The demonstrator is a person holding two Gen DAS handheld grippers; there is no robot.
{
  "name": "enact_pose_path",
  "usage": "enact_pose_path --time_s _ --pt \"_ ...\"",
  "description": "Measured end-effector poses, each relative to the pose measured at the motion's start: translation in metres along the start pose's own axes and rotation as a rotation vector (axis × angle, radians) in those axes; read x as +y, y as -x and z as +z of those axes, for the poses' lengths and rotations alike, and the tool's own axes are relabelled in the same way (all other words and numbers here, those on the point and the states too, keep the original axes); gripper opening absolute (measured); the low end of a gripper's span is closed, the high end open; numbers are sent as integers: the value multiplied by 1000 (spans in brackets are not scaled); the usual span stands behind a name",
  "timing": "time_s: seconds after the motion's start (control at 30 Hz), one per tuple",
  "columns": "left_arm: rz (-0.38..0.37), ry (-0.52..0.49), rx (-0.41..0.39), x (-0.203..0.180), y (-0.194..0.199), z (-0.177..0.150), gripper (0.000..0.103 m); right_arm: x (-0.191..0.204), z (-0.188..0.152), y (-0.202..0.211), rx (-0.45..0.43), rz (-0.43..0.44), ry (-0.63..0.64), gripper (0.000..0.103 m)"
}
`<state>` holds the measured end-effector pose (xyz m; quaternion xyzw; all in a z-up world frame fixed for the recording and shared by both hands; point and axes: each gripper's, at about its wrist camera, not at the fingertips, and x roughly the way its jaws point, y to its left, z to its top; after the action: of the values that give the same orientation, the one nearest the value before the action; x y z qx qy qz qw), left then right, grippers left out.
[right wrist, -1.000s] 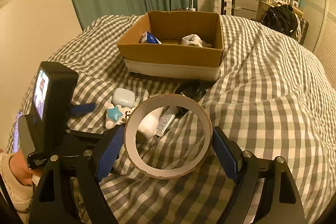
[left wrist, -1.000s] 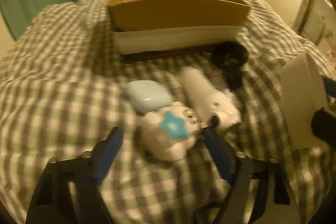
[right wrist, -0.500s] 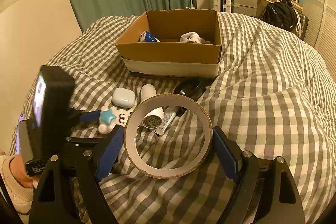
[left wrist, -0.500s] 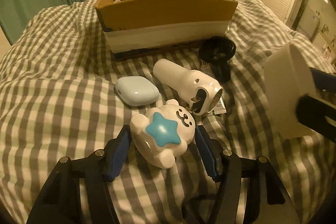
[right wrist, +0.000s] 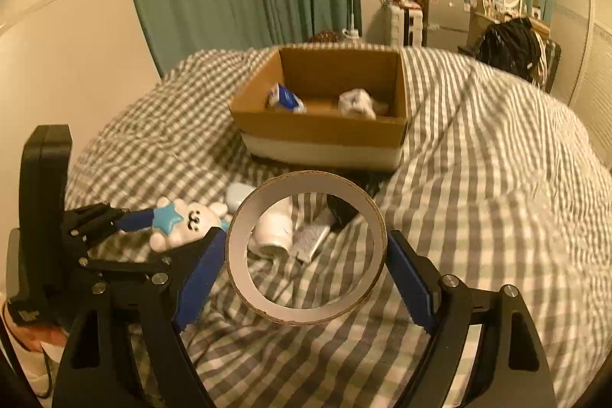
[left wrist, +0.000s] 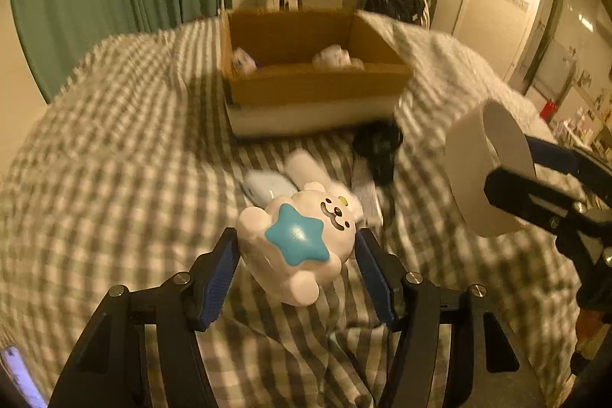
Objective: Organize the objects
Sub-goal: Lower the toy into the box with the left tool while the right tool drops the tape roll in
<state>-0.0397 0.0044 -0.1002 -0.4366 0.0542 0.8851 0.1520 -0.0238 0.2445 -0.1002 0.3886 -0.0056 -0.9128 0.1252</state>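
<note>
On the checked bedspread, the left gripper has closed on the white bear toy and raised it off the cloth; half a second ago it lay on the cover. Below remain the pale blue case, white bottle and black object. The right gripper stays clamped on the tape roll, held aloft. Beyond sits the cardboard box, now seen from higher, its contents showing.
</note>
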Motion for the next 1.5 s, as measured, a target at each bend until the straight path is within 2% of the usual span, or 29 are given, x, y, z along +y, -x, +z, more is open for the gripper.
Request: enact_pose_path --time_s 0.27,0.47,0.7,0.9,1.17,1.33,1.43,1.5 --pt "26 -4 -138 14 33 69 63 0 63 29 -111 -7 33 83" --pt "40 16 -219 27 37 126 63 0 123 37 -186 9 65 83" --pt "58 21 -249 36 3 181 63 -5 179 9 -211 35 72 83" --pt "57 17 -202 43 -57 213 63 -19 203 -45 -181 38 49 83" --pt "38 12 -125 56 -132 224 63 -45 219 -124 -103 34 35 83" --pt "45 -34 -94 55 -150 212 63 -59 212 -166 -60 38 27 83" --pt "85 -92 -116 47 -151 205 63 -66 198 -187 -9 19 21 83" --pt "51 -99 -117 43 -149 204 63 -71 194 -193 9 8 13 83"
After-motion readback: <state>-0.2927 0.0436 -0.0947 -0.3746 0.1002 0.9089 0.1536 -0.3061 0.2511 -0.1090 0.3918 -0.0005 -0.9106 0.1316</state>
